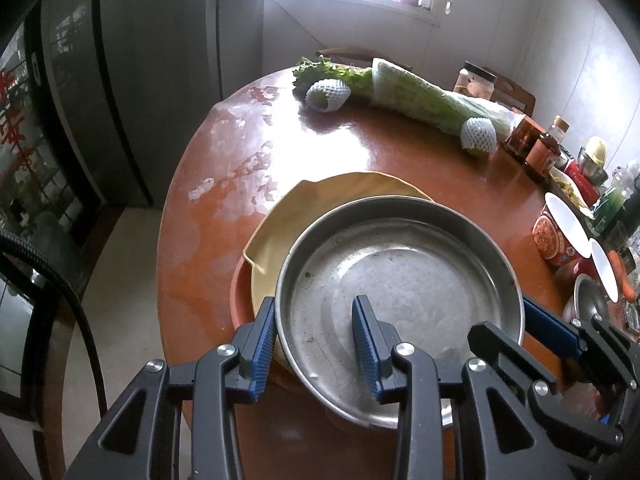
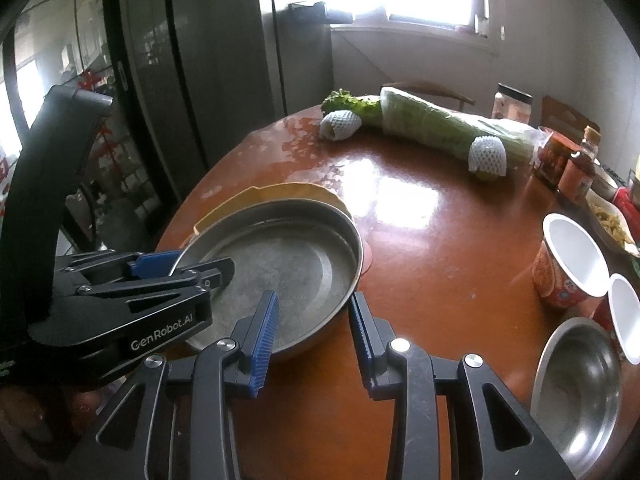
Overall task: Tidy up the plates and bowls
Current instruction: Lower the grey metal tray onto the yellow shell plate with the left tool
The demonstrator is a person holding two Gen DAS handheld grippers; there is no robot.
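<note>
A round metal plate [image 1: 400,280] [image 2: 280,264] sits over a yellow plate [image 1: 320,200] [image 2: 280,192], with a red plate [image 1: 240,296] [image 2: 367,256] underneath, near the front-left edge of the brown round table [image 2: 440,248]. My left gripper [image 1: 316,344] [image 2: 180,266] is shut on the metal plate's left rim, one pad inside and one outside. At the opposite rim my right gripper [image 2: 314,332] [image 1: 520,320] is shut the same way. I cannot tell whether the metal plate touches the yellow one.
A small steel bowl [image 2: 576,388] and two red paper cups [image 2: 572,260] stand at the right. Wrapped greens [image 2: 440,128], two foam-netted fruits [image 2: 340,126] and jars [image 2: 512,106] lie at the back. A dark fridge [image 2: 200,80] stands left of the table.
</note>
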